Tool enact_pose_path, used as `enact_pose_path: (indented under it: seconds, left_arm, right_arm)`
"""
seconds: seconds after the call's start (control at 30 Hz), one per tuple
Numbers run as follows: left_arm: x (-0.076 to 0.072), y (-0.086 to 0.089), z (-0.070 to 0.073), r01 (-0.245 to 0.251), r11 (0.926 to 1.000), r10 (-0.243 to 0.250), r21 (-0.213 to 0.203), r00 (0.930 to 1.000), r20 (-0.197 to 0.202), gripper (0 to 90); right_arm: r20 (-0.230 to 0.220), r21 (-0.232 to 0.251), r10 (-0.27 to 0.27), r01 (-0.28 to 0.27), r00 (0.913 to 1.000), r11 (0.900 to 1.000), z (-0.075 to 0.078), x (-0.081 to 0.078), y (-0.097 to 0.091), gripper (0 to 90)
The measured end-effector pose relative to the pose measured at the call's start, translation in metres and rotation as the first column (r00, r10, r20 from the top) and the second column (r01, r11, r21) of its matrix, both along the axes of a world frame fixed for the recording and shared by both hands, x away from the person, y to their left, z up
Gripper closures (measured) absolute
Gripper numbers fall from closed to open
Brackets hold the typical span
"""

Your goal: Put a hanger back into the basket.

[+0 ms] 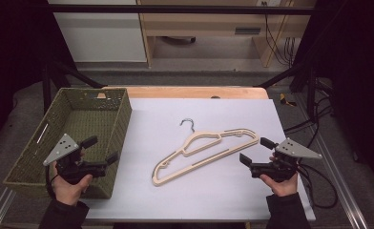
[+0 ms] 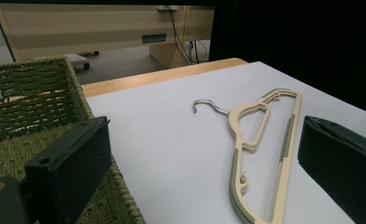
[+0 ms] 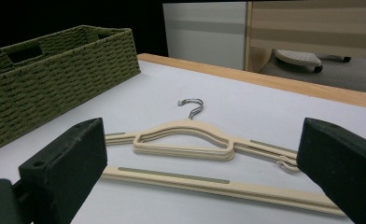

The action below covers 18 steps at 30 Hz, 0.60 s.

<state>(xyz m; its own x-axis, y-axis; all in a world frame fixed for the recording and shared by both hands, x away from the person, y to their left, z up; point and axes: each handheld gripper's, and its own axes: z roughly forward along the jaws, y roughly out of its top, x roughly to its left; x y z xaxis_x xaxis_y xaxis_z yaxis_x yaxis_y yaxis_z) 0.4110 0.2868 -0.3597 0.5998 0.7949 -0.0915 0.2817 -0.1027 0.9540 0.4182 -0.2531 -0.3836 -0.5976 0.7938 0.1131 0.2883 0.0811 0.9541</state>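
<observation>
Flanking hanger (image 1: 205, 150) | left gripper (image 1: 100, 149) gaping, empty | right gripper (image 1: 256, 150) gaping, seemingly just short

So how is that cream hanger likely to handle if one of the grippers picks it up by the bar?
The hanger looks like thin open-frame plastic, so probably light and fairly stiff. It lies flat on the white sheet, so it shouldn't roll, though a push may slide it. The grey strips along the bar may add grip; held off-centre, it would likely swing.
</observation>
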Motion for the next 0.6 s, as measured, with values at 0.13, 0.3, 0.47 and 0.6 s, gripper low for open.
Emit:
enact_pose_path:
  seconds: [0.13,0.3,0.47,0.6]
  left_arm:
    - [0.001,-0.006,0.001,0.017,0.9998,-0.017,0.014,0.9999,0.0,3.8]
    - [0.001,-0.015,0.004,0.028,0.9993,-0.028,0.027,0.9996,-0.001,4.1]
    - [0.002,-0.026,0.005,0.049,0.9983,-0.049,0.031,0.9988,-0.011,4.3]
    - [0.005,-0.037,0.007,0.076,0.9964,-0.075,0.038,0.997,-0.017,4.3]
  right_arm:
    - [-0.002,-0.005,0.007,-0.007,1.0,1.0,0.0,0.0,0.001,2.4]
    - [-0.005,-0.005,0.01,-0.01,0.9999,0.9999,0.0,0.001,0.004,2.4]
    - [-0.004,-0.001,0.022,-0.022,0.9998,0.9998,0.002,0.001,0.005,2.4]
    - [-0.002,-0.005,0.026,-0.026,0.9997,0.9997,0.002,0.001,0.004,2.4]
